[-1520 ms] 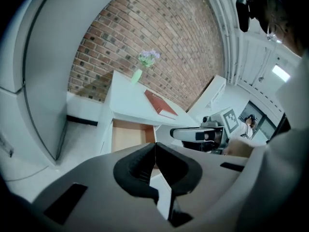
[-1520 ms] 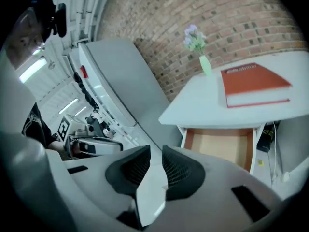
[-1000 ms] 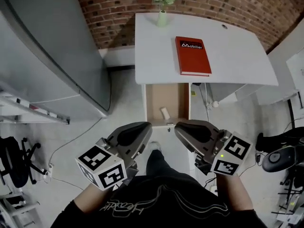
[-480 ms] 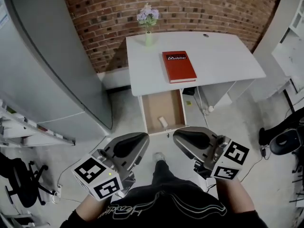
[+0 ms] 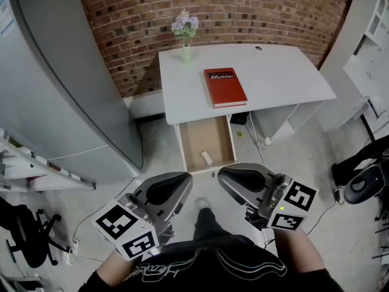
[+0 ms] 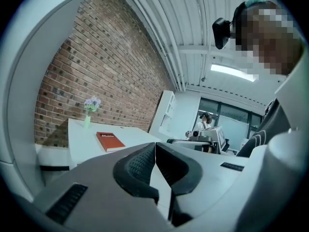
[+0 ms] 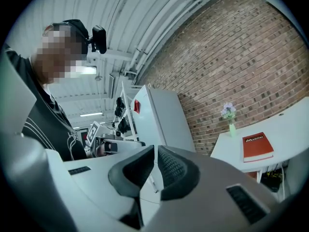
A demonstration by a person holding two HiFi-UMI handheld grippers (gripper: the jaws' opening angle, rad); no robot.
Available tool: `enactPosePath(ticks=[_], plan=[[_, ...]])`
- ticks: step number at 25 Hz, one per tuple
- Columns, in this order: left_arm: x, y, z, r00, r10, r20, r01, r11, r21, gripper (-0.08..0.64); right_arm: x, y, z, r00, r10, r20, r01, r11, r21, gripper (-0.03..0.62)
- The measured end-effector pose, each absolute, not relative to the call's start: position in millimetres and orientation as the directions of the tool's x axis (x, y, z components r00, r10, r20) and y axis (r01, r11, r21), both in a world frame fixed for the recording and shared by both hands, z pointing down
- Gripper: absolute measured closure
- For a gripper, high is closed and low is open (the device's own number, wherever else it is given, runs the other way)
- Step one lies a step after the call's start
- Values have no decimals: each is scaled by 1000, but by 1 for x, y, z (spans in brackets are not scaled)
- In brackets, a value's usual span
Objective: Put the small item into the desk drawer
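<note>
A small pale item (image 5: pixel 206 157) lies inside the open wooden drawer (image 5: pixel 203 134) under the white desk (image 5: pixel 279 78). Both grippers are held low, close to the person's body and well short of the drawer. My left gripper (image 5: pixel 185 178) is shut with nothing between its pads; in the left gripper view its jaws (image 6: pixel 155 146) meet with no gap. My right gripper (image 5: pixel 223 173) is also shut and empty, its jaws (image 7: pixel 155 151) closed together in the right gripper view. Neither touches the drawer or the item.
A red book (image 5: pixel 225 87) and a vase of flowers (image 5: pixel 185 50) stand on the desk against the brick wall. A tall grey cabinet (image 5: pixel 55 84) fills the left. Office chairs sit at the lower left (image 5: pixel 24 236) and right (image 5: pixel 364 187). Cables trail on the floor.
The view has pulled back: desk and drawer now look smaller and farther off. Both grippers stay shut near the body. The small item stays in the drawer.
</note>
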State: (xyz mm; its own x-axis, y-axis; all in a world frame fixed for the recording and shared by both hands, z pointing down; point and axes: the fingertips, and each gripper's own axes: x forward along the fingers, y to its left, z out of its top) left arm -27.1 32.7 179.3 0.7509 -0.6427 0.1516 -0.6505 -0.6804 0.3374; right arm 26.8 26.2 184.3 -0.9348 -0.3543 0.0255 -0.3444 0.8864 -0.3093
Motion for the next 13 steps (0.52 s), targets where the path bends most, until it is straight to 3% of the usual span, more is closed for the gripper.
enactPosePath(ticks=[13], plan=[[-11,13,202,757,-628,182,-645,-676,356,538,39,10,207,-926,-374,41,-366,872,-326,538]])
